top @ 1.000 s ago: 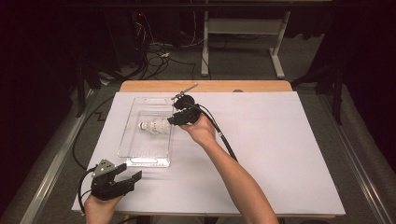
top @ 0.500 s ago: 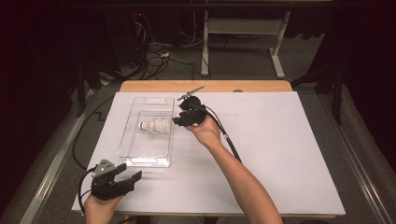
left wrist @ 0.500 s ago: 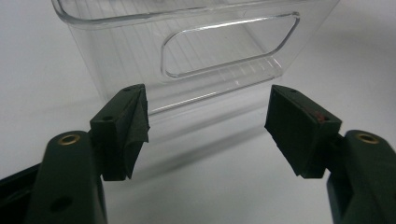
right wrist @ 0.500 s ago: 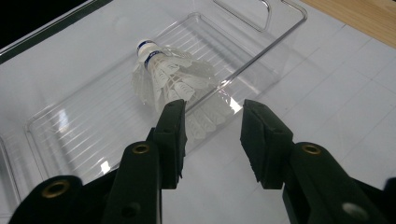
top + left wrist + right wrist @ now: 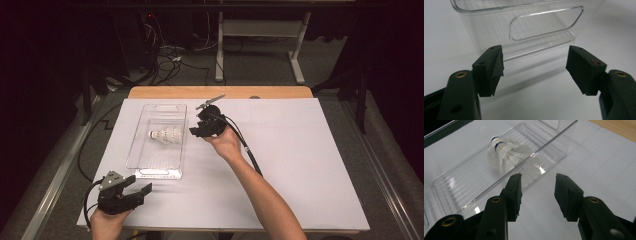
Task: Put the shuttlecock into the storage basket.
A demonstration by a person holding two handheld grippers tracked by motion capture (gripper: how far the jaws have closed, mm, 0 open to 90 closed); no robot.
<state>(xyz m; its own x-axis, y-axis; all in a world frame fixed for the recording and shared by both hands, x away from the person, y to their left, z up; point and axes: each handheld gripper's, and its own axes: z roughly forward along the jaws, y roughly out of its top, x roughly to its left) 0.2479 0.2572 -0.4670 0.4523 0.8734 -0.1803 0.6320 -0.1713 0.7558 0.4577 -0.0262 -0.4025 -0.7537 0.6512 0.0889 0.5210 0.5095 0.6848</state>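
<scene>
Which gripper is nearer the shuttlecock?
The right gripper, just outside the bin beside the shuttlecock; the left gripper sits past the bin's near end.

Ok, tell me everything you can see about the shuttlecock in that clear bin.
The shuttlecock is white, with a feather skirt and a rounded white cork head ringed by a dark blue band. It lies on its side on the ribbed floor of the clear plastic bin, about midway along it, head toward the bin's left wall and skirt flaring toward the right wall in the high view. Nothing grips it: the right gripper sits just outside the bin's right wall, jaws open and empty, having just been opening.
</scene>
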